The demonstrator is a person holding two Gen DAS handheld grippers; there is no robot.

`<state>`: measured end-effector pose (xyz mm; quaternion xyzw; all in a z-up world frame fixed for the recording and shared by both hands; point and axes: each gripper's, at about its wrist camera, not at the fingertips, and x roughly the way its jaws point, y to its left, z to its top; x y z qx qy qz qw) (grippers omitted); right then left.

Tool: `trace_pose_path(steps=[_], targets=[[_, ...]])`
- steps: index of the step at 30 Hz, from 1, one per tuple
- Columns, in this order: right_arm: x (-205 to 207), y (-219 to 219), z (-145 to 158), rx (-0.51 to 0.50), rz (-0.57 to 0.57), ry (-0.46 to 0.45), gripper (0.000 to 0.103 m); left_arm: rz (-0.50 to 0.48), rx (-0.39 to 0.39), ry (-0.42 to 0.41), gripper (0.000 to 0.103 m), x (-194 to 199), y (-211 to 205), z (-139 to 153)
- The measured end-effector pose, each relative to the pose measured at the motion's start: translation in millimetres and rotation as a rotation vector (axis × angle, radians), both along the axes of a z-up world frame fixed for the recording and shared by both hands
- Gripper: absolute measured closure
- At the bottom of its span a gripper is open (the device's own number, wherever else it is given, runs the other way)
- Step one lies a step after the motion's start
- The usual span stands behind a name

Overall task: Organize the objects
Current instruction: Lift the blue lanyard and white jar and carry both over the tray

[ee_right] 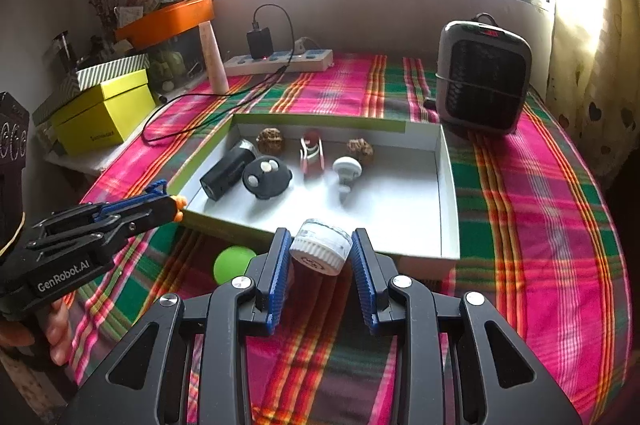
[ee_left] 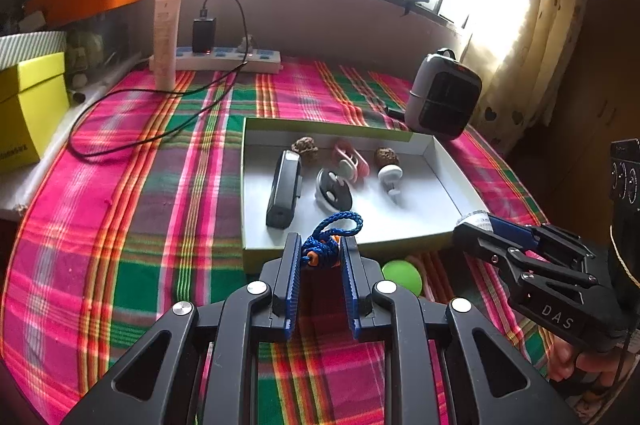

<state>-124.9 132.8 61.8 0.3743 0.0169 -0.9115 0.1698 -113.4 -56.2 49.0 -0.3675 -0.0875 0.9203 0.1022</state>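
Note:
A white shallow box (ee_left: 460, 193) (ee_right: 448, 185) lies on the plaid cloth and holds a black device (ee_left: 284, 189), a dark round gadget (ee_left: 334, 191), a pink clip (ee_left: 350, 159), a white knob (ee_left: 390, 177) and two brown nuts (ee_left: 305, 146). My left gripper (ee_left: 320, 249) is shut on a blue cord bundle (ee_left: 326, 249) just above the box's near edge; it also shows in the right wrist view (ee_right: 172, 207). My right gripper (ee_right: 320, 249) is shut on a small white-capped jar (ee_right: 320, 249) at the box's near edge; it also shows in the left wrist view (ee_left: 472, 225).
A green ball (ee_left: 402, 277) (ee_right: 233, 263) lies on the cloth in front of the box. A small heater (ee_right: 482, 77) stands at the back right. A power strip (ee_right: 280, 61) with a charger cable, a tube (ee_left: 166, 43) and yellow boxes (ee_right: 104, 111) are at the back left.

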Motion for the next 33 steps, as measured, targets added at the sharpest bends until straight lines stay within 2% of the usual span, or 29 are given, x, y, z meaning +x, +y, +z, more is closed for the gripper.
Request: trace_pose_path(steps=[12,21,33], targets=[[-32.9,-7.9,-0.8,0.017,0.022,-0.010,0.071,-0.009,-0.016,-0.011,0.085,-31.5,8.6,-0.5],[-57.1,-14.8,-16.5,0.044,0.044,-0.055,0.070,-0.006,-0.029,-0.045,0.085,-49.2,11.4,-12.5],[-68.0,-18.3,-32.2,0.066,0.057,-0.094,0.070,-0.015,-0.053,-0.075,0.085,-57.8,17.4,-24.0]])
